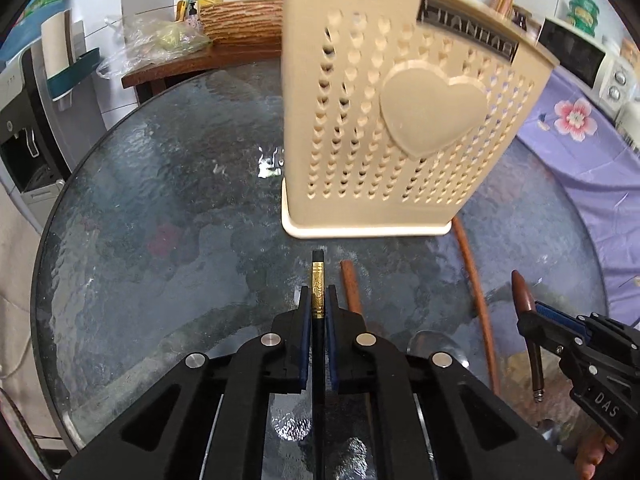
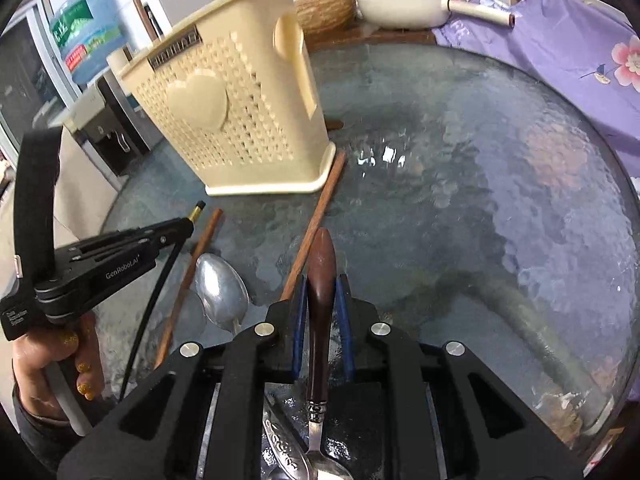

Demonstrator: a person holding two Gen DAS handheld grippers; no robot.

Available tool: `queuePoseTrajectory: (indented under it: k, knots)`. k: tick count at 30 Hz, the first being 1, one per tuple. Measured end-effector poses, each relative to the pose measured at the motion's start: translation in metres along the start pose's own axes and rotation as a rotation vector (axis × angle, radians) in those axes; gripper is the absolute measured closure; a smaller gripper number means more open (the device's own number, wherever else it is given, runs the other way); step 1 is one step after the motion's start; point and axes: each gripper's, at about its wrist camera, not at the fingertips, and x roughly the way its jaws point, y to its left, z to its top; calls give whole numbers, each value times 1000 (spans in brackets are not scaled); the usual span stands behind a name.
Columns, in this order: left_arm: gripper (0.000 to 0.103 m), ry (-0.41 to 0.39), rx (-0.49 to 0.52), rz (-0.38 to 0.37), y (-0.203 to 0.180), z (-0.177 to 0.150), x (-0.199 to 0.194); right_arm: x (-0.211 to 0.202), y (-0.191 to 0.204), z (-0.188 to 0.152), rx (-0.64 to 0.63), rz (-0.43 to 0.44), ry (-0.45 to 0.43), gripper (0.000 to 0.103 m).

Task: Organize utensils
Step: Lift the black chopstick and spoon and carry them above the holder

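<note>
A cream perforated utensil holder (image 1: 400, 120) (image 2: 224, 112) with a heart on its side stands on the round glass table (image 1: 160, 200). My left gripper (image 1: 318, 300) (image 2: 188, 222) is shut on a black chopstick with a gold band (image 1: 318, 288) (image 2: 197, 210), pointing toward the holder's base. My right gripper (image 2: 322, 292) (image 1: 534, 314) is shut on the brown wooden handle of a spoon (image 2: 320, 264) (image 1: 522, 292). Two brown chopsticks (image 2: 316, 216) (image 2: 200, 256) and a metal spoon (image 2: 222, 292) lie on the glass between the grippers.
An ornate silver utensil handle (image 2: 284, 448) lies under the right gripper. A purple flowered cloth (image 2: 560, 40) covers the far right. Behind the table are a wicker basket (image 1: 240, 20), a white pan (image 2: 400, 8) and a water dispenser (image 2: 88, 28). A hand (image 2: 52, 356) holds the left gripper.
</note>
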Motion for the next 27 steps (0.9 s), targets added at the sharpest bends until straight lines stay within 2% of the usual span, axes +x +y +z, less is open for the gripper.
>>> queuePoseTrajectory:
  k: [5,16,27]
  knots:
    - [96,-67,-25,-30,6,6,-26,-24,-6,6,4,13,-94,87]
    - [96,-174,-39,-63,1,8,-72,-55,-8,5,-9,54,-221,87]
    - [96,-277,-47,-88,0,9,-109,-94,7,1,-68,38,-360,88]
